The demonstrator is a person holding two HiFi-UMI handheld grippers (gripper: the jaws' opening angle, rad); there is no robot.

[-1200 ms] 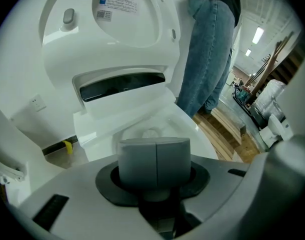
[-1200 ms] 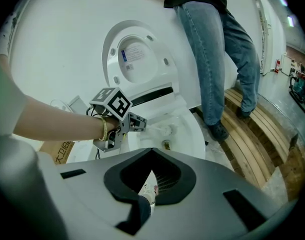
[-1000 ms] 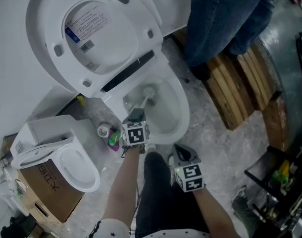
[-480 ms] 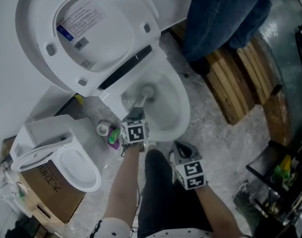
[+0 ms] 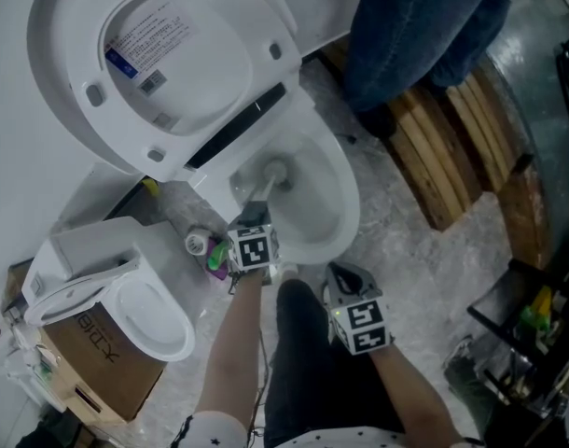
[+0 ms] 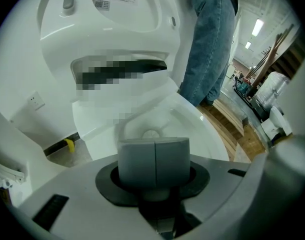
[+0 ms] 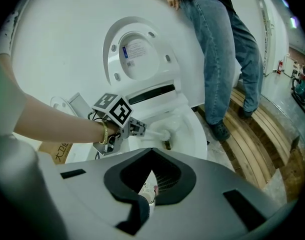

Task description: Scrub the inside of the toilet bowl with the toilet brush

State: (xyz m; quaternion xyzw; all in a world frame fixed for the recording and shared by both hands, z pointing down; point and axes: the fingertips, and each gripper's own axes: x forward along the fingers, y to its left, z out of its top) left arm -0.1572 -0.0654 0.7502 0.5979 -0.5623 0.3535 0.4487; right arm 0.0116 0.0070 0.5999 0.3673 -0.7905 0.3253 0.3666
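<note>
The jaws of the left gripper [image 5: 257, 213] are closed on the handle of the toilet brush [image 5: 270, 183]. In the left gripper view the two grey pads [image 6: 137, 159] meet in one straight seam, and the round head of the brush shows just over them, down in the toilet bowl [image 5: 346, 208]. From the right gripper view the white handle goes out of these jaws, slanting down over the near rim, and the head is low inside the bowl, close to the dark drain opening. I cannot tell if the bristles touch the porcelain. The seat and lid [image 5: 163, 63] are standing up against the white wall.

The right gripper [image 5: 344, 276] is held beside the person's leg, near the front of the bowl but apart from it, and apart from the brush. In its own view no pads meet in the middle; through the dark gap only a shoe [image 7: 148, 189] and the floor are seen, so its jaws are apart and hold nothing.

To the left of the bowl a second toilet [image 5: 140, 311] sits on a cardboard box [image 5: 103, 367]. A green and pink small object [image 5: 215, 260] lies on the floor between the two toilets. A bystander in jeans [image 5: 424, 35] stands on a wooden pallet [image 5: 457, 157] behind the bowl, to the right.
</note>
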